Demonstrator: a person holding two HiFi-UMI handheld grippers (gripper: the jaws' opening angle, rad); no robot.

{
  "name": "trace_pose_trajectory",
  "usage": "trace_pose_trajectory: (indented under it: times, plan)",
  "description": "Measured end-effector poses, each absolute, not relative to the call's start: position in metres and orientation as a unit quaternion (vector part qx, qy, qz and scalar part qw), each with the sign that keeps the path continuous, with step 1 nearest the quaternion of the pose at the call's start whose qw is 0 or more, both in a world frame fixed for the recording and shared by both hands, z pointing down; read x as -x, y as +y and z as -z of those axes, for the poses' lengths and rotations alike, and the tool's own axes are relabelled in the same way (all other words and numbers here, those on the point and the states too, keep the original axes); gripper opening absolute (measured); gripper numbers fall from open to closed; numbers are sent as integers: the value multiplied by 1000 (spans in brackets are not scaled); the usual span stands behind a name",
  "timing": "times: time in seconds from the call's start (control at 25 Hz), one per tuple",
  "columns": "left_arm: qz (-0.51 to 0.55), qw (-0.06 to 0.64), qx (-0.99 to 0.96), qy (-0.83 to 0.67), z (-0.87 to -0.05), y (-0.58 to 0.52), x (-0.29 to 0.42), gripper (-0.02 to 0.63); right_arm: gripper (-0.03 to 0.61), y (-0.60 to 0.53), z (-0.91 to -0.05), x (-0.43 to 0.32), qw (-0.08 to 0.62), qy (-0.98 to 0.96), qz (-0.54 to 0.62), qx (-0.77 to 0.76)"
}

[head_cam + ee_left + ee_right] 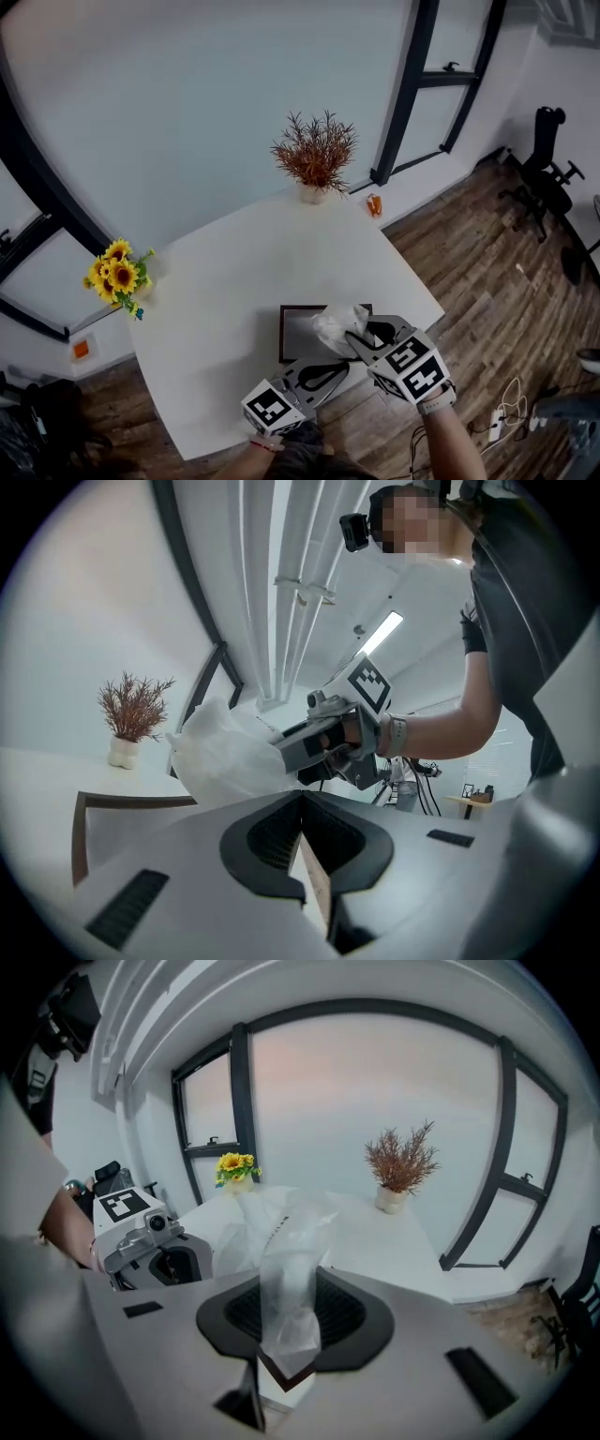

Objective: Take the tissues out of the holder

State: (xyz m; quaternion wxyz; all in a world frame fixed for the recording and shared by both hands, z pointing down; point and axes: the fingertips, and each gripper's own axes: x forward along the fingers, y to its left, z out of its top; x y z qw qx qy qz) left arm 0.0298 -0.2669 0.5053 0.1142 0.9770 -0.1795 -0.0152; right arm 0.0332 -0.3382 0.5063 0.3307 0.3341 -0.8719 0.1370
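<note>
The left gripper (326, 373) is closed on what looks like the near wall of the dark-framed rectangular tissue holder (282, 334) on the white table (234, 272). That clamp should press firmly, pinning the holder down. Over the holder's far right part hangs the white crumpled tissue bundle (339, 324), pinched in the right gripper (362, 339). Draw it straight up, slowly, so no trailing end snags the rim.

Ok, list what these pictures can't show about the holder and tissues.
- Holder interior: head view, covered by the tissue pack and the right tool; more tissues inside cannot be told.
- Pack's print: right gripper view, blurred.
- Orange thing behind the table: head view, too small to name.
</note>
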Motion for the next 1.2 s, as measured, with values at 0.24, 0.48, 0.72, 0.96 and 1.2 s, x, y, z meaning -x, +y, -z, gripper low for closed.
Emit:
trace_pose_trajectory:
  times: [0.24,0.48,0.72,0.96,1.2]
  plan:
    - [15,94,-974,-205,-479,-275,-18,8,103,-331,-487,-39,273,-877,-136,-372]
    - [15,80,-966,-246,-464,-286,1,8,103,-321,-470,-46,217,-872,-136,-417]
    - [15,63,-956,-286,-451,-294,19,8,103,-313,-452,-56,159,-868,-131,-452]
    - [21,47,-944,-325,-437,-306,32,8,103,-309,-435,-69,127,-860,-93,-486]
    - [40,37,-928,-368,-414,-312,54,8,103,-301,-413,-83,102,-857,-78,-499]
